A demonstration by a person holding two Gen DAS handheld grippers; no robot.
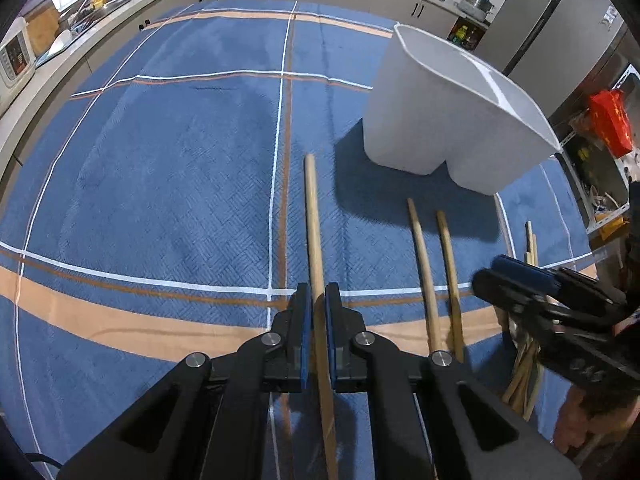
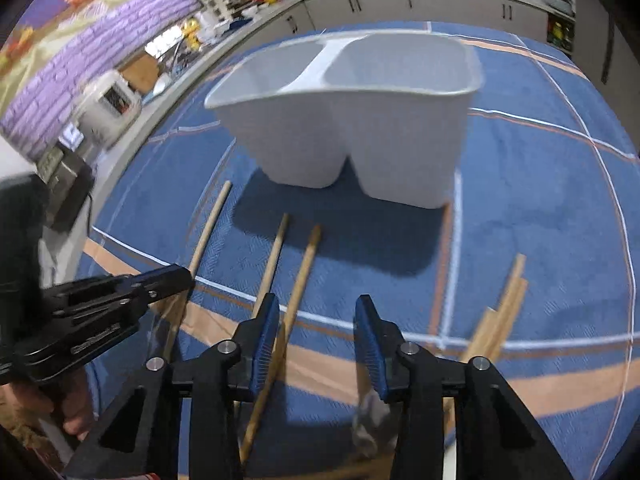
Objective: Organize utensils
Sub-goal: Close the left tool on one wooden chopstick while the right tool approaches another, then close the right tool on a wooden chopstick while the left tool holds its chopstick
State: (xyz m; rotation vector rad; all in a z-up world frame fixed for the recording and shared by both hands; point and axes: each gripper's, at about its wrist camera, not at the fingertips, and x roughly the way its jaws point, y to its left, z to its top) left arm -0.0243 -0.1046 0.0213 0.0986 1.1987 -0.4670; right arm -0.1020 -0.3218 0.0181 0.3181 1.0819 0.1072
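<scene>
Nothing is seen in the white holder (image 2: 352,136) yet; all utensils lie on the table (image 1: 160,200) before it. One handle (image 1: 314,232) is gripped by the left gripper (image 1: 318,300); the right gripper's (image 2: 316,316) jaws are open.

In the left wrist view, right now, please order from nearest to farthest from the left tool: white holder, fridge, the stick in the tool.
1. Stick, between the left tool pads.
2. Holder, ahead on the right.
3. Fridge, far right, behind.
</scene>
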